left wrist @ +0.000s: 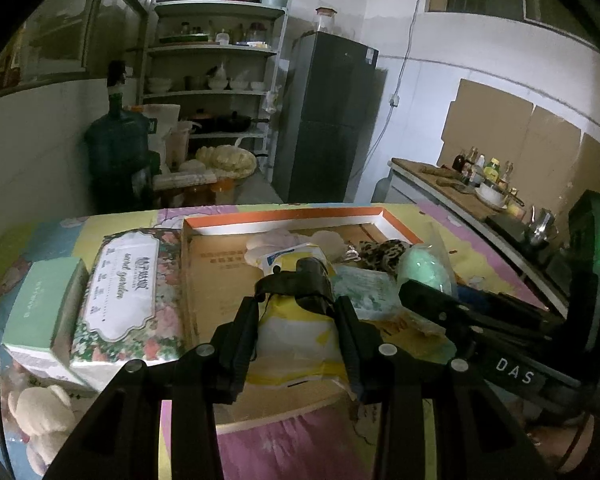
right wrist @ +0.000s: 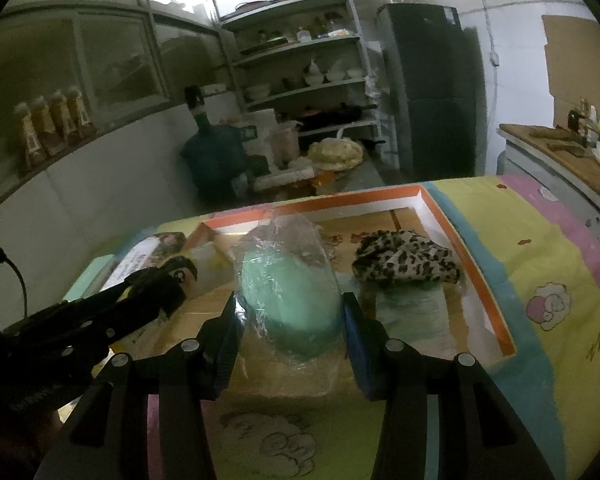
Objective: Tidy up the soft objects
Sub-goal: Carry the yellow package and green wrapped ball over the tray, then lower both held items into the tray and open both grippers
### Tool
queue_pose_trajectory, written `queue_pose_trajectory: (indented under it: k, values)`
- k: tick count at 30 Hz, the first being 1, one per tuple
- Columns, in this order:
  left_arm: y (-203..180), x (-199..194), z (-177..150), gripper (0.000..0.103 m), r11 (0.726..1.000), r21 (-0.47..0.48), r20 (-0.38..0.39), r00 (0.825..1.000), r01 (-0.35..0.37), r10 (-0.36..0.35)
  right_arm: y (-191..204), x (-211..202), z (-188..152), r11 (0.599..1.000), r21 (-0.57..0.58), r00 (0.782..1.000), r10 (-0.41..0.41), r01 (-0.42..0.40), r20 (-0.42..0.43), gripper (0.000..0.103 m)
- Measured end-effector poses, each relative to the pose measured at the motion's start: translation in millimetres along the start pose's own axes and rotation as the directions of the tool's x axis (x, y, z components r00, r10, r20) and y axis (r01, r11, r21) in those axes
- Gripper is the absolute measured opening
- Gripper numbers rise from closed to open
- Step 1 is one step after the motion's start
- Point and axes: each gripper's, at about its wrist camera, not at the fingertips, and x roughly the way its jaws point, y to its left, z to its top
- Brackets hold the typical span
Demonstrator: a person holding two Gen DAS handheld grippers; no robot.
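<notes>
Both hands loaded over the orange-rimmed cardboard tray point(right wrist: 440, 208). Right gripper point(right wrist: 290, 304) clenched on a mint-green soft item in a clear plastic bag point(right wrist: 292, 284) — pads pressing both sides, held above the tray's near-middle. Left gripper point(left wrist: 298, 312) grasping a yellow-and-white plush with a dark head point(left wrist: 296, 320), just left of it, over the near edge. Leopard-print cloth point(right wrist: 408, 258) already lies at the tray's far right; floral tissue pack point(left wrist: 124, 292) sits outside, left. Risks: the slick bag could slip through the pads — film slides over the contents; grippers are close, so they may bump on lowering.
</notes>
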Motion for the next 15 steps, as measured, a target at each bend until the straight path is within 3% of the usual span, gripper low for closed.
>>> queue_pose_trajectory:
  k: [15]
  values:
    - [-3, 40, -11, 0.040, 0.999, 0.031, -0.072, 0.997, -0.037, 0.039, -11, 35, -3, 0.999, 0.008, 0.996, -0.041, 0.042, -0.078, 0.049]
